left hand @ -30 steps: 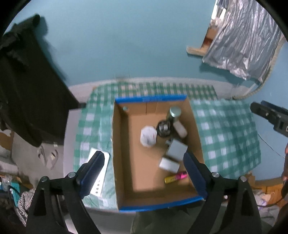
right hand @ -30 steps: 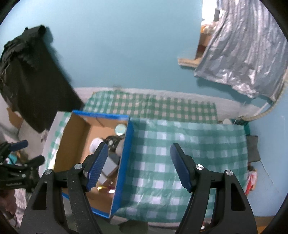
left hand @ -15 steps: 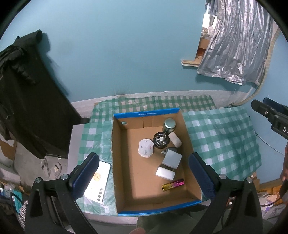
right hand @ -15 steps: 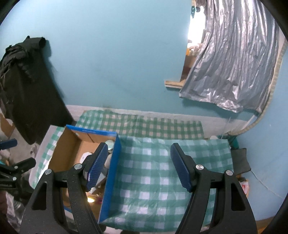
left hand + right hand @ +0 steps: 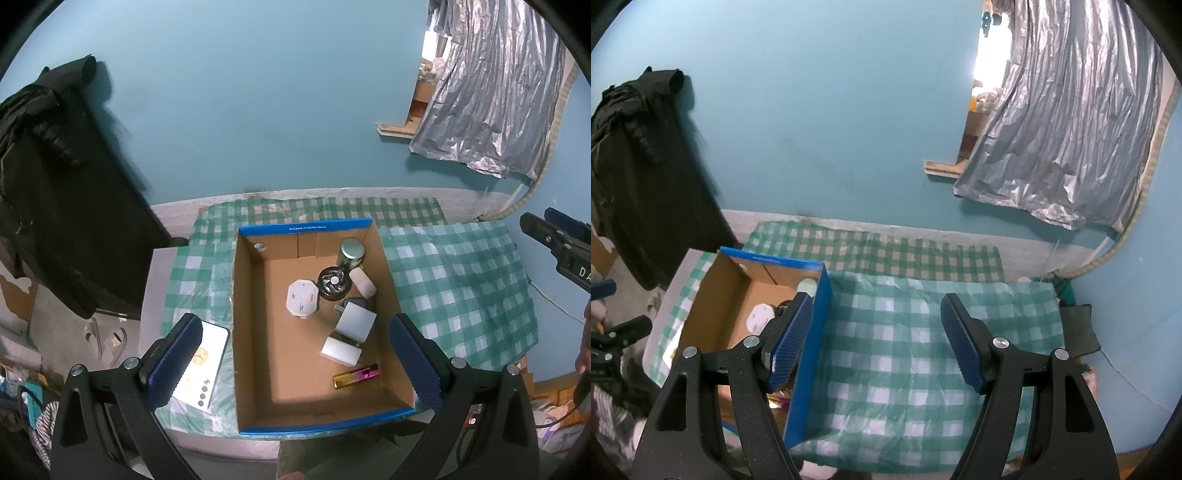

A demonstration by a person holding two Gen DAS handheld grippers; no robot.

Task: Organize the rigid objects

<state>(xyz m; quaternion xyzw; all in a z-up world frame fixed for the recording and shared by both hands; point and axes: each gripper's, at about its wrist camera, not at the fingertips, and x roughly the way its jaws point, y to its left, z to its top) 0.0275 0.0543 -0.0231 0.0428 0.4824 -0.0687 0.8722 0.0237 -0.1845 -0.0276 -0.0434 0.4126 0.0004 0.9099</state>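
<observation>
My left gripper [image 5: 295, 358] hangs high above the table with its blue pads spread wide and nothing between them. Straight below it sits the cardboard box [image 5: 251, 332], open-topped with a blue rim, on the green checked cloth [image 5: 454, 295].

All the task's things that I can see lie inside that box, gathered toward its 3 o'clock wall. At about 1 o'clock in the box a round metal tin [image 5: 351, 253] stands upright near the far wall. Just nearer than it is a black round piece [image 5: 333, 283] with a pale centre, and a cream oval object [image 5: 362, 282] lies touching or almost touching it on the 3 o'clock side. A white octagonal box [image 5: 302, 298] sits near the middle, just beside the black piece at its 9 o'clock. Toward 5 o'clock come a grey square block [image 5: 355, 319], then a white block [image 5: 340, 350] close against it, then a gold-and-pink lighter [image 5: 355, 376] lying flat, a little apart. What the grey block is, I can't make out from this height.

Outside the box, at 8 o'clock, a phone [image 5: 202, 365] with a lit screen lies on the cloth, partly behind my left pad.

My right gripper [image 5: 875, 343] is also spread wide and empty, held over the bare checked cloth at the box's 3 o'clock side; its left pad overlaps the box's blue wall in that view. A black garment [image 5: 55, 177] hangs at 10 o'clock, and a silver curtain [image 5: 1067, 122] at 2 o'clock.
</observation>
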